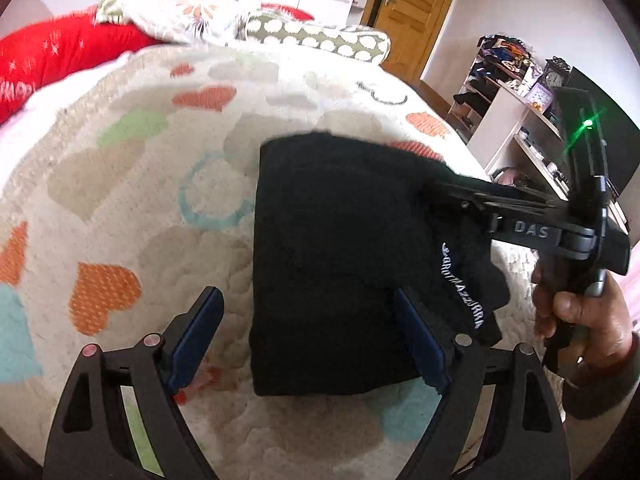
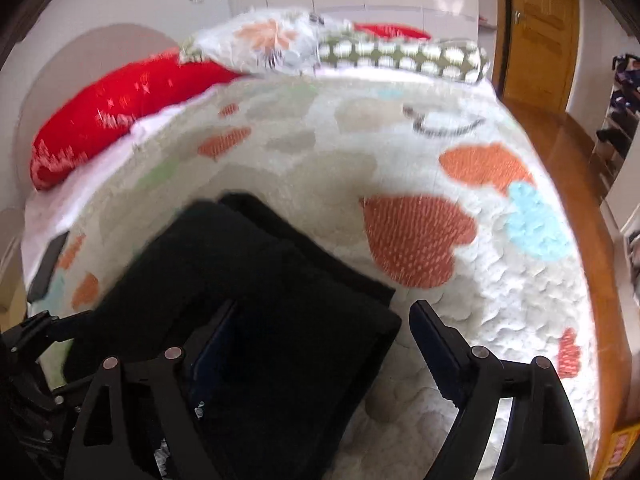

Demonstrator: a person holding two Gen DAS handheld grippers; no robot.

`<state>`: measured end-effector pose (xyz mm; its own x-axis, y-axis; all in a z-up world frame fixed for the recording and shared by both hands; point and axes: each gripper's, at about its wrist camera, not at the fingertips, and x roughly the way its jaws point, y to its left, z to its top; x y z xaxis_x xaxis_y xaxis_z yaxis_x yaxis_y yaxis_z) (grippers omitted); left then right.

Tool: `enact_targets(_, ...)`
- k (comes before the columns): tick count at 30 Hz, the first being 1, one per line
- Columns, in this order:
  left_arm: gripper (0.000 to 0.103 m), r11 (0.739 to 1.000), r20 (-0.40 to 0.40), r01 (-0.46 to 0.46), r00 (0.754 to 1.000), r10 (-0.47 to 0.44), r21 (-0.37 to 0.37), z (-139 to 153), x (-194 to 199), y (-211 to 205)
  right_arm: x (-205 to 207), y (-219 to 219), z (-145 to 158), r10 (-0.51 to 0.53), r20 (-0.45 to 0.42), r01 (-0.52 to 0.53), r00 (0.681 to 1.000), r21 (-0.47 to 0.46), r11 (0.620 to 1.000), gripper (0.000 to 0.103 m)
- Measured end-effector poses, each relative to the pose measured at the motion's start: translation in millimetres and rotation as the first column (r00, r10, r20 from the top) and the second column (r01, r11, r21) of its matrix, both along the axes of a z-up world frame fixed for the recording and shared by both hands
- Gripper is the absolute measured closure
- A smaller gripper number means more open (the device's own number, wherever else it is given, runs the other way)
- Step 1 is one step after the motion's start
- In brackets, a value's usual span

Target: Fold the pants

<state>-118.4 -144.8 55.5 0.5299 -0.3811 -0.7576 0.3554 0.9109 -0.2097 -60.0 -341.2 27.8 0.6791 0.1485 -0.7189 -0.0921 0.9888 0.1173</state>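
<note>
Left wrist view: the black pants (image 1: 344, 264) lie folded into a compact block on the bedspread (image 1: 132, 184), a cream quilted cover patterned with orange, green and blue hearts. White lettering runs along the garment's right-hand flap. The left gripper (image 1: 308, 336) stands with its jaws spread wide and grasps nothing; its left finger (image 1: 196, 332) is over bare bedspread just beside the pants, while its right finger (image 1: 420, 340) is over the near part of the black cloth. The right gripper (image 1: 460, 188) comes in from the right, its tips at the far right corner of the pants; from this view I cannot tell whether they pinch the cloth. The person's right hand (image 1: 568, 312) grips its handle. At the head of the bed lie a red pillow (image 1: 56, 52) and a floral pillow (image 1: 180, 8). A wooden door (image 1: 416, 8) and a cluttered shelf unit (image 1: 512, 96) stand beyond.

Right wrist view: the frame is blurred. The pants (image 2: 240, 280) lie at lower left on the bedspread (image 2: 500, 280), showing stacked layers. The right gripper (image 2: 320, 336) is released, its jaws well apart: the left finger (image 2: 216, 340) is over the black cloth, the right finger (image 2: 436, 344) over bare bedspread, just off the garment's edge. Part of the left gripper's body (image 2: 28, 368) shows at the left edge.
</note>
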Motion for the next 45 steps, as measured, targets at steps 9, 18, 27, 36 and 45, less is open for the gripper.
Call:
enact_targets(9,0.016,0.999,0.023,-0.015,1.000,0.014,0.047,3,5,-2,-43,4,19,0.030,0.018,-0.029,0.999,-0.033,0.999,0.018)
enact_targets(18,0.016,0.999,0.006,-0.025,1.000,0.025,0.046,-6,7,-6,-81,26,-16,0.150,-0.048,-0.152,0.988,-0.061,0.986,0.023)
enact_targets(27,0.016,0.998,0.031,-0.028,0.999,0.026,0.063,5,4,-6,-81,11,-7,0.123,-0.046,-0.122,0.991,0.011,0.992,0.021)
enact_targets(36,0.016,0.996,0.062,-0.057,0.997,0.052,0.070,16,18,-3,-56,8,23,0.115,0.055,-0.121,0.992,0.134,0.983,0.037)
enact_targets(45,0.016,0.996,0.031,-0.061,0.998,0.059,0.072,2,36,-7,-11,8,-2,0.090,-0.006,-0.088,0.996,0.172,0.981,0.041)
